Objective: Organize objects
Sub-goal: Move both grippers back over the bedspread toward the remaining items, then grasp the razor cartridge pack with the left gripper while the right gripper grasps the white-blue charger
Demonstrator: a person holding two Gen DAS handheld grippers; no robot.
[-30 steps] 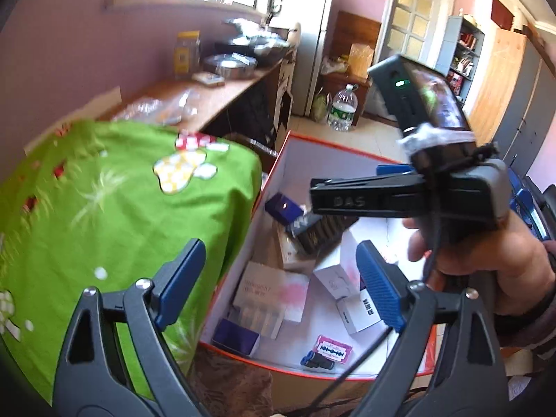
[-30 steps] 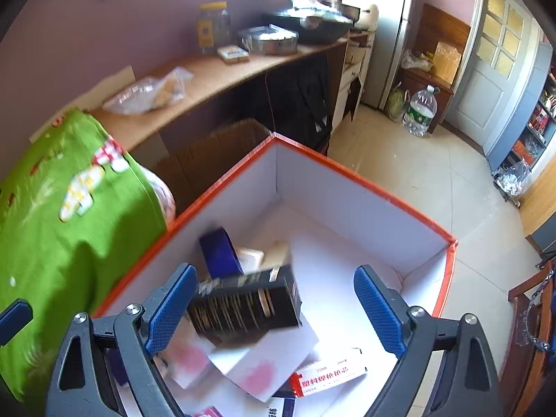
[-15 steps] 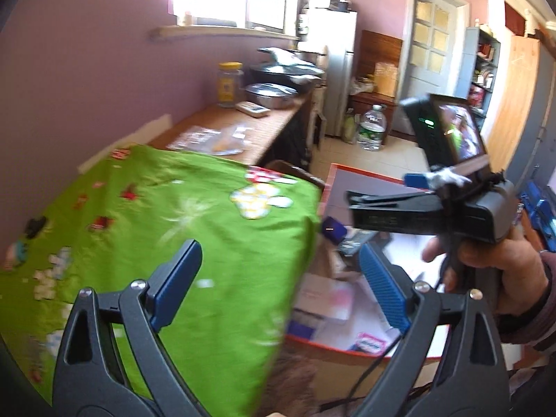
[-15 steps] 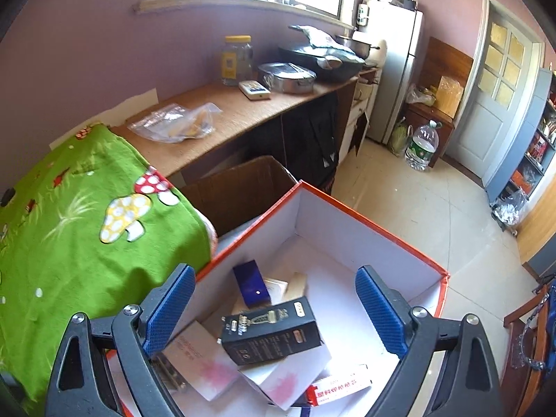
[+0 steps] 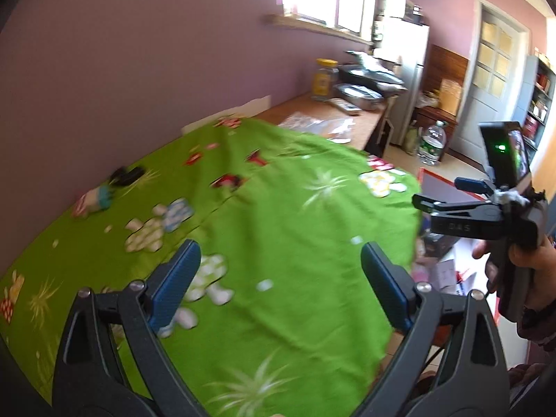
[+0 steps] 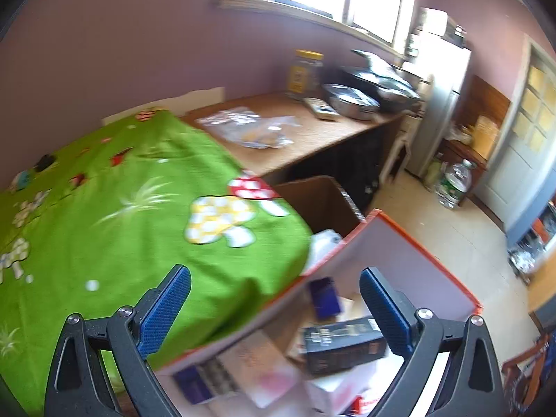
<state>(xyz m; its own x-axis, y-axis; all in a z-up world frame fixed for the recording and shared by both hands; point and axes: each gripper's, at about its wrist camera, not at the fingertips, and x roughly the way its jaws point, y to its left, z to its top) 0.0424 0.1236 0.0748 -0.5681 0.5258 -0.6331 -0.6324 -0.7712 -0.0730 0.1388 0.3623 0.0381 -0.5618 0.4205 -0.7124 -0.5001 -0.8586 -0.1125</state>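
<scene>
My left gripper point(image 5: 279, 278) is open and empty above the green patterned cloth point(image 5: 264, 229) on the table. A small dark object point(image 5: 125, 175) and a small teal and pink object point(image 5: 95, 201) lie at the cloth's far left edge. My right gripper point(image 6: 274, 307) is open and empty, over the near left wall of the white box with an orange rim point(image 6: 427, 253). In the box lie a black carton point(image 6: 344, 344), a purple box point(image 6: 325, 297) and other small packages. The right gripper also shows in the left wrist view point(image 5: 448, 194), held in a hand.
A wooden counter point(image 6: 312, 132) beyond the table carries a plastic bag point(image 6: 253, 128), a yellow-lidded jar point(image 6: 305, 73) and metal pans point(image 6: 351, 100). A brown cardboard box point(image 6: 323, 198) stands between table and white box. A water bottle point(image 6: 455, 182) is on the floor.
Both grippers have swung left, away from the box and toward the green cloth. The black carton, between the right fingers a second ago, now lies in the box.
</scene>
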